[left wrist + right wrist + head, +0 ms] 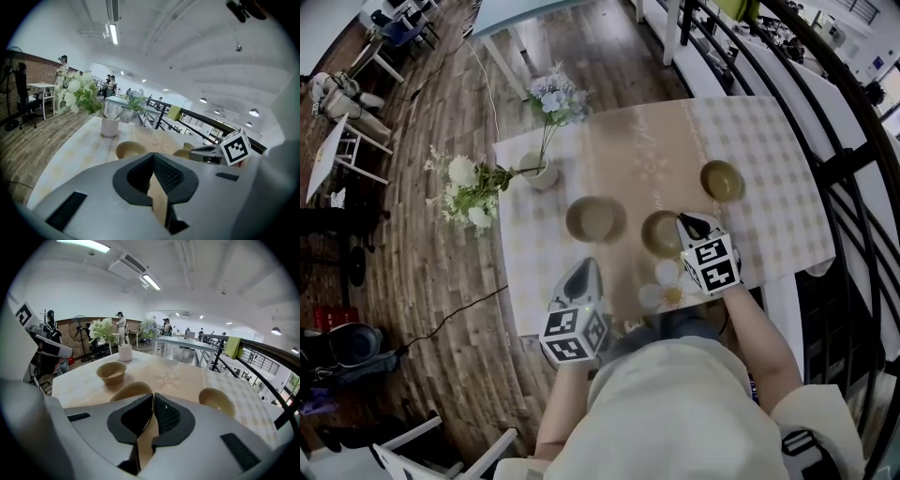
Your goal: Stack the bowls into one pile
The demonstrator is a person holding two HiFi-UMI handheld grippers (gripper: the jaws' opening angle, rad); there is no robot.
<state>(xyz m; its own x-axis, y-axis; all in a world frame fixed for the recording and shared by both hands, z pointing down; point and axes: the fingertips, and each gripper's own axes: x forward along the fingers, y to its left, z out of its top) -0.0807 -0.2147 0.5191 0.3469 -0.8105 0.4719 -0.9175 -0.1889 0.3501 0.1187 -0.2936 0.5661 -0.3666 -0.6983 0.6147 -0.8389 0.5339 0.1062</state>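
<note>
Your left gripper (585, 272) and right gripper (688, 223) both have their fingers pressed together and empty; the three bowls are not yet stacked.
Right fingers hang at the middle bowl's (659, 233) 3 o'clock rim, with the wide bowl (595, 218) at its 9 and the small bowl (722, 180) at 2. If you descend without opening, you'll likely knock that rim and skid the bowl across the bench (647, 141).
</note>
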